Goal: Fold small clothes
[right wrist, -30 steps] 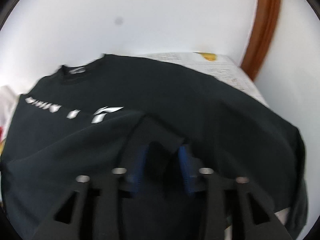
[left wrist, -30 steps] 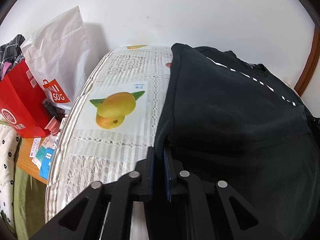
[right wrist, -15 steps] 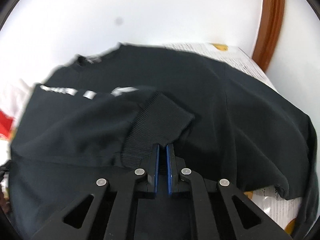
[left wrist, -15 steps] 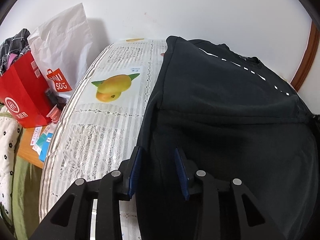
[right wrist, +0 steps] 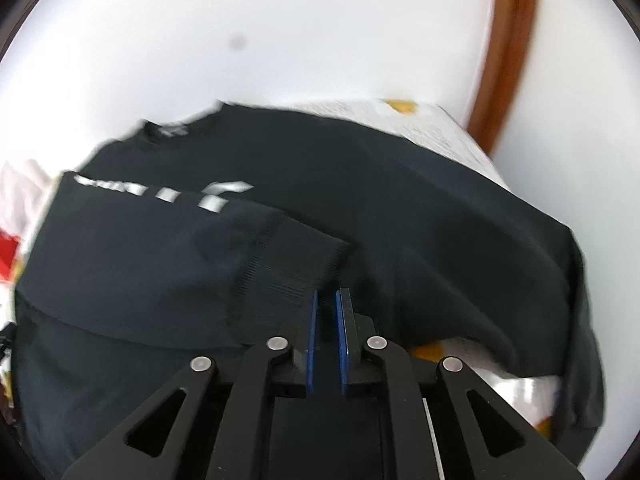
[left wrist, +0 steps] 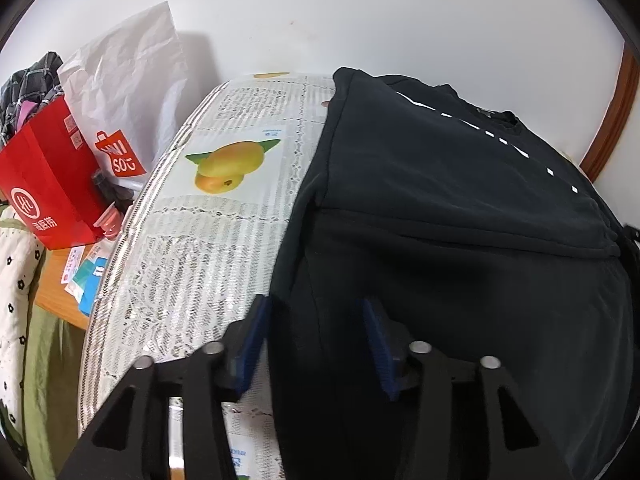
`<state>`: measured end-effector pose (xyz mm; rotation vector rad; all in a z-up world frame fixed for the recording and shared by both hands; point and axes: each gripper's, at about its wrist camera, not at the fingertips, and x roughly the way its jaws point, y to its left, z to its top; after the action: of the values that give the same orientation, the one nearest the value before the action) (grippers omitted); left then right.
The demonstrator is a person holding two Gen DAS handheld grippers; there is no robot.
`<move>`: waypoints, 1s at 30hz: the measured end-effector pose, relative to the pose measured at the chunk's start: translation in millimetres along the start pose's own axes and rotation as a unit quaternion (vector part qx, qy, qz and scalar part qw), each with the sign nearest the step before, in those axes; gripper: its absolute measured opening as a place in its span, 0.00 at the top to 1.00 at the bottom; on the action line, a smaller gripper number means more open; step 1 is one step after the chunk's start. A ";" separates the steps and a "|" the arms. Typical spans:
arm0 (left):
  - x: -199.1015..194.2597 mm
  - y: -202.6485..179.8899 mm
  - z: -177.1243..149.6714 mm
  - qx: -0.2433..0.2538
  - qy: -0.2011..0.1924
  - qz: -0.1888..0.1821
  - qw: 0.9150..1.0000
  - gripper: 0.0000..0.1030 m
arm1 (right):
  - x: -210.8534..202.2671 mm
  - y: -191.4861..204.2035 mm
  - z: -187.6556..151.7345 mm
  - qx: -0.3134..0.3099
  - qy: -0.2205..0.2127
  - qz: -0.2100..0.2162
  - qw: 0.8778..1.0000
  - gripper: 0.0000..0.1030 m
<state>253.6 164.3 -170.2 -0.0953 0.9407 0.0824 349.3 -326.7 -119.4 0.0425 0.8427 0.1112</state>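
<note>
A black sweatshirt with white lettering lies on the table, its left side folded over the body. My left gripper is open and empty over the garment's left edge near the front. In the right wrist view the sweatshirt has a ribbed sleeve cuff folded across its chest. My right gripper sits just in front of the cuff, its blue pads a narrow gap apart and holding nothing that I can see.
The table has a lace cover printed with a mango. A red paper bag and a white shopping bag stand to the left. Small boxes lie below. A brown door frame rises at the right.
My left gripper let go of the sweatshirt's edge and opened wide. My right gripper shut on the sleeve, laid it across the chest, then parted slightly and drew back from the cuff.
</note>
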 end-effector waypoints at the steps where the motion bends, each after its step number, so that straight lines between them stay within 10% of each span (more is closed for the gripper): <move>1: -0.1 -1.7 -0.4 0.003 0.000 0.001 1.000 0.50 | -1.4 7.7 1.1 -0.008 -0.010 0.003 1.000 0.78; 9: -8.5 -2.3 -8.1 0.009 0.001 0.007 1.000 0.48 | 55.8 60.9 -10.8 -0.083 0.021 -0.021 0.996 0.64; 19: -29.4 8.0 -40.3 0.004 0.012 -0.008 1.000 0.44 | -18.2 30.1 -49.5 -0.045 -0.003 -0.047 0.998 0.48; 30: -72.2 5.4 -104.2 0.018 -0.009 -0.008 1.000 0.49 | -90.3 -24.7 -180.3 0.025 0.002 -0.062 0.998 0.38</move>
<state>127.0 155.3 -173.1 -0.0681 0.9222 0.0510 157.1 -362.8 -174.3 0.0363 0.8501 -0.0267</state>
